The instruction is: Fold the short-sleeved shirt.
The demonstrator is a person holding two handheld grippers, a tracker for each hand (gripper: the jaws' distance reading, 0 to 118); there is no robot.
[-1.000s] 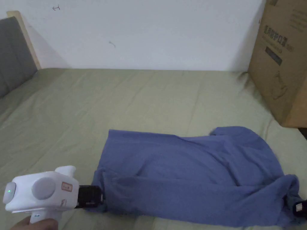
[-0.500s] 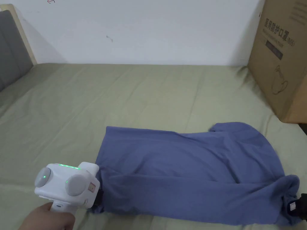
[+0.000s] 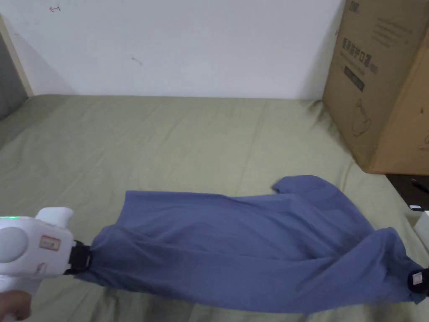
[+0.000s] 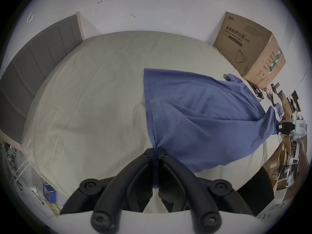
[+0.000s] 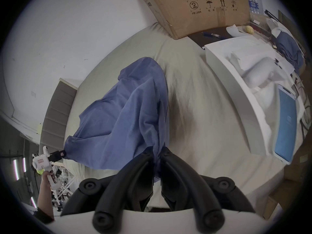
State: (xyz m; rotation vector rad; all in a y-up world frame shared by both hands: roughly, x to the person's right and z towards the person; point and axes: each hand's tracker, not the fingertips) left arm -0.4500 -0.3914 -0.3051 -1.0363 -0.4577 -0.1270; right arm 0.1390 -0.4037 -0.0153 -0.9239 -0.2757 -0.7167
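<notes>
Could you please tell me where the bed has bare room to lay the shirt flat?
The sheet is bare between the shirt and the wall, and leftward to the headboard. Crowded to the right: the box.

Head view looks down across the bed point(image 3: 176, 138) toward the wall. Each gripper view sits close behind its own fingers, facing inward; all share the blue shirt point(image 3: 234, 243).
</notes>
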